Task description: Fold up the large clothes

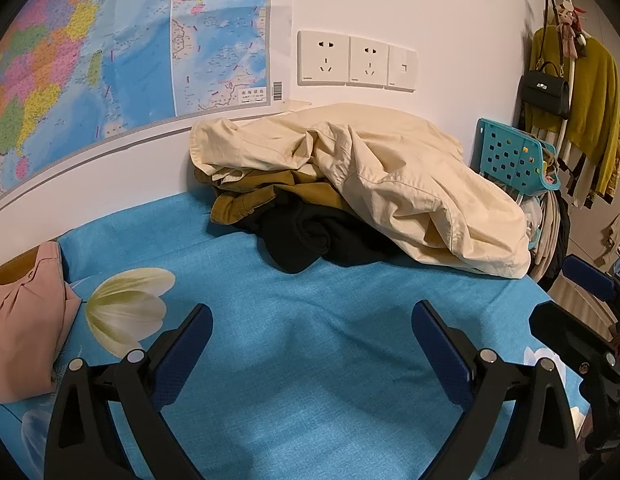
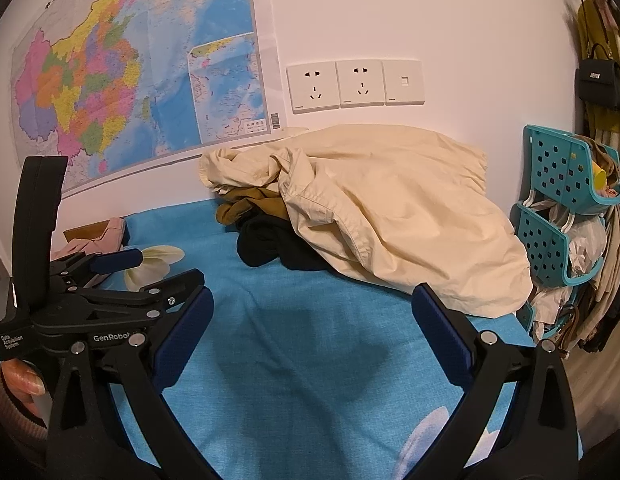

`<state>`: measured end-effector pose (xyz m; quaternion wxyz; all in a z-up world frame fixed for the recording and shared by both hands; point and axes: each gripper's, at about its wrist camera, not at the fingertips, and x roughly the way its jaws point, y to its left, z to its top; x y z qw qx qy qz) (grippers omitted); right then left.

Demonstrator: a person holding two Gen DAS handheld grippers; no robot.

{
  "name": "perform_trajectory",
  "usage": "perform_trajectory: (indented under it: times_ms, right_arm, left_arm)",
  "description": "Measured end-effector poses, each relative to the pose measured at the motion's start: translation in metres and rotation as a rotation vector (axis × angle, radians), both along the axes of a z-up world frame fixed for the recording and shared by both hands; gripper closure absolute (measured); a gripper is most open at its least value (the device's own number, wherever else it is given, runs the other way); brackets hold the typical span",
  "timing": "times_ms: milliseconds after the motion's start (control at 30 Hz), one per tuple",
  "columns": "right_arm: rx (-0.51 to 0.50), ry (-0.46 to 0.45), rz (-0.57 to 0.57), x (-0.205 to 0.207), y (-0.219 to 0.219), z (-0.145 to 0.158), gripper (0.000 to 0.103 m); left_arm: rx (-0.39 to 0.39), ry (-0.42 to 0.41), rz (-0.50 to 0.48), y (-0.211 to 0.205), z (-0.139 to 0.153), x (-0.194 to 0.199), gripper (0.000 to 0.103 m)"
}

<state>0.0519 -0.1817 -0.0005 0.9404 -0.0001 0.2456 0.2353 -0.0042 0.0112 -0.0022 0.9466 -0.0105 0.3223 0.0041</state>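
both tongs hang spread wide over bare blue sheet with nothing between their pads: the left gripper (image 1: 312, 344) and the right gripper (image 2: 312, 328) side by side at the near edge of the bed (image 1: 310, 400). the clothes to fold lie heaped at the far side against the wall: a cream garment (image 1: 390, 176) on top and spilling right, a mustard piece (image 1: 269, 192) and a black piece (image 1: 310, 236) under its left part. the step in hand looks like fetching the first garment, so i'd take the cream one alone, pinching two separated points on a hem or shoulder line, then lift and drag it near to spread flat without raking the pieces beneath. counted: three garments in the heap, one pink folded item (image 1: 25, 320) at the left edge, two tongs, two teal baskets (image 2: 566, 176) stacked at the right.
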Motion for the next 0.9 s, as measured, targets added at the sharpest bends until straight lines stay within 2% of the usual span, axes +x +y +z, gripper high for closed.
perform_trajectory:
  times_ms: [900]
  right_arm:
    - [-0.009, -0.01, 0.03, 0.0088, 0.0057, 0.001, 0.005]
  left_arm:
    - [-0.008, 0.007, 0.021, 0.0008, 0.0051, 0.0053, 0.007]
